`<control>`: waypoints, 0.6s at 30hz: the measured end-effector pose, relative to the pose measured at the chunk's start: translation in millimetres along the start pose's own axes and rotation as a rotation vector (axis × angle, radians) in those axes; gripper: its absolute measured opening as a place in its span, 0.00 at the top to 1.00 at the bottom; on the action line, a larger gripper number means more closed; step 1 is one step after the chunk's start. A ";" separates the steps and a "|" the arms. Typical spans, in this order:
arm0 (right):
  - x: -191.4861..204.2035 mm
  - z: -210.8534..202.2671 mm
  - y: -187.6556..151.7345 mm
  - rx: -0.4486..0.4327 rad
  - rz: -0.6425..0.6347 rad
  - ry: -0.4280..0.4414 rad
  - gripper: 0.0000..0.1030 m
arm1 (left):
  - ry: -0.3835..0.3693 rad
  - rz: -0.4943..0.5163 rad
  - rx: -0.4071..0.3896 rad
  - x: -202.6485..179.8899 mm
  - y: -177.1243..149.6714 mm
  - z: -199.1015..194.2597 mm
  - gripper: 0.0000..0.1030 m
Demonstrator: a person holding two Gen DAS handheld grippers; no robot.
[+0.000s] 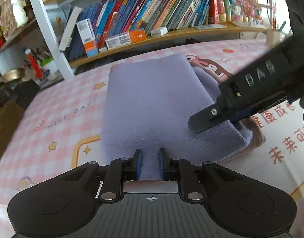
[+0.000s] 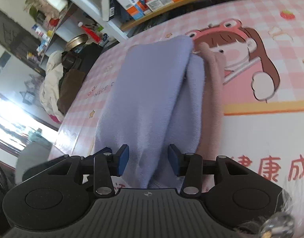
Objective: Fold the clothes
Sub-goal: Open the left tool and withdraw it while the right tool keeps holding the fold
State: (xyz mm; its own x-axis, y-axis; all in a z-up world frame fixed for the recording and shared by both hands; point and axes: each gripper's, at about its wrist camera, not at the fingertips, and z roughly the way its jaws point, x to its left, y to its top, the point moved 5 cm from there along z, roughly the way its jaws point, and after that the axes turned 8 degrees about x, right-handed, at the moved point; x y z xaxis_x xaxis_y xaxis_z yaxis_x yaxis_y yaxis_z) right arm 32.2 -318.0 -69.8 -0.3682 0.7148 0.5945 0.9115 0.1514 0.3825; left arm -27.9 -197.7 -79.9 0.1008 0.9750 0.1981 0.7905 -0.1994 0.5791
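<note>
A lavender cloth [image 1: 152,107] lies folded on the pink checked table cover, with a pink cloth [image 1: 251,138] under its right edge. My left gripper [image 1: 150,163] sits at the cloth's near edge, its blue pads a narrow gap apart with the cloth edge between them. My right gripper [image 1: 201,123] reaches in from the right, its finger lying on the cloth's top layer. In the right wrist view the right gripper [image 2: 148,159] is open, pads wide apart over the lavender cloth [image 2: 152,91]; the pink cloth [image 2: 213,91] shows beside it.
A wooden shelf with many books [image 1: 152,13] and boxes runs along the table's far edge. A white shelf post [image 1: 47,29] stands at the back left. Clutter and a pile of fabric [image 2: 53,83] sit beyond the table's left edge. The table cover [image 2: 261,79] has cartoon prints.
</note>
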 end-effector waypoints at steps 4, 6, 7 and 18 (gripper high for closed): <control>12.8 -22.8 -2.9 -0.068 -0.063 0.057 0.93 | -0.042 -0.005 0.008 7.8 1.2 -0.8 0.85; 11.2 -29.2 -4.9 -0.089 -0.056 0.030 0.93 | -0.078 -0.029 0.018 12.4 3.6 1.4 0.83; 2.8 -23.1 -6.1 -0.077 -0.010 -0.005 0.93 | -0.091 -0.030 0.022 14.2 4.7 2.3 0.82; -5.8 -12.7 -1.2 -0.105 0.080 -0.097 0.77 | -0.126 -0.079 -0.074 59.6 20.4 -14.3 0.77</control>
State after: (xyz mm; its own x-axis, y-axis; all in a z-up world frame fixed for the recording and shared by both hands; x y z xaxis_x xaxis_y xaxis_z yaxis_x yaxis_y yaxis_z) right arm 31.0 -331.0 -64.7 -0.2708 0.7849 0.5573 0.9113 0.0225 0.4111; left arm -14.4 -145.1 -44.9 0.1189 0.9916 0.0511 0.7526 -0.1236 0.6468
